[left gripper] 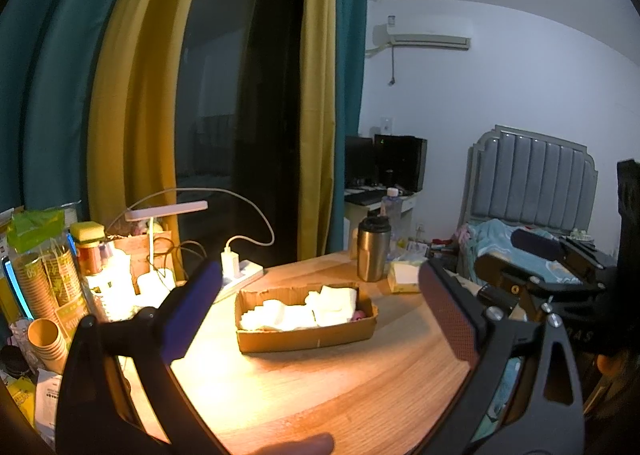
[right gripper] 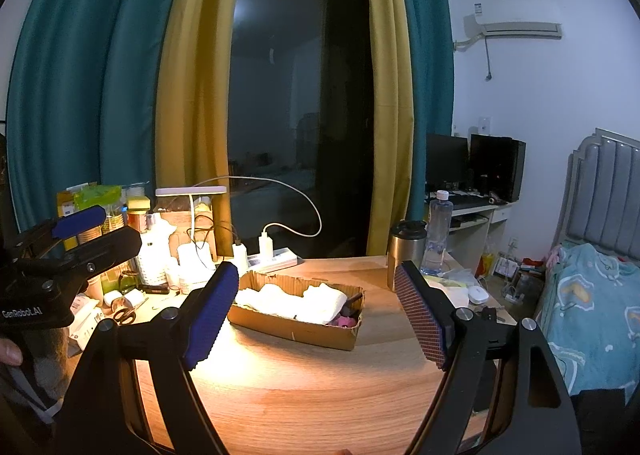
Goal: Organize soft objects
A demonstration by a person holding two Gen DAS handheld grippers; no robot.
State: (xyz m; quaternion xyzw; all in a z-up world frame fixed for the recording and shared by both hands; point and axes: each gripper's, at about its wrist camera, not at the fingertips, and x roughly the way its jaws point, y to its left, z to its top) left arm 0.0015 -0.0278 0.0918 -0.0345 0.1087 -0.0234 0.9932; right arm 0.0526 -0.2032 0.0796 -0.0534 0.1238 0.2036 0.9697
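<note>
1. White folded soft cloths (right gripper: 304, 301) lie in a shallow brown cardboard box (right gripper: 296, 329) on the wooden worktop (right gripper: 320, 387), ahead of both claws.
2. The right claw (right gripper: 320, 313) gapes wide, empty.
3. The left claw (left gripper: 320, 311) likewise stands wide, empty.
4. A steel tumbler (left gripper: 373, 249) stands beyond the box.

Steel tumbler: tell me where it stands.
The steel tumbler stands upright at the table's far right edge, behind the cardboard box, beside the water bottle.

White cloths (right gripper: 296, 301) hide most of the pink thing (right gripper: 345, 321) in the cardboard box (right gripper: 296, 329).
</note>
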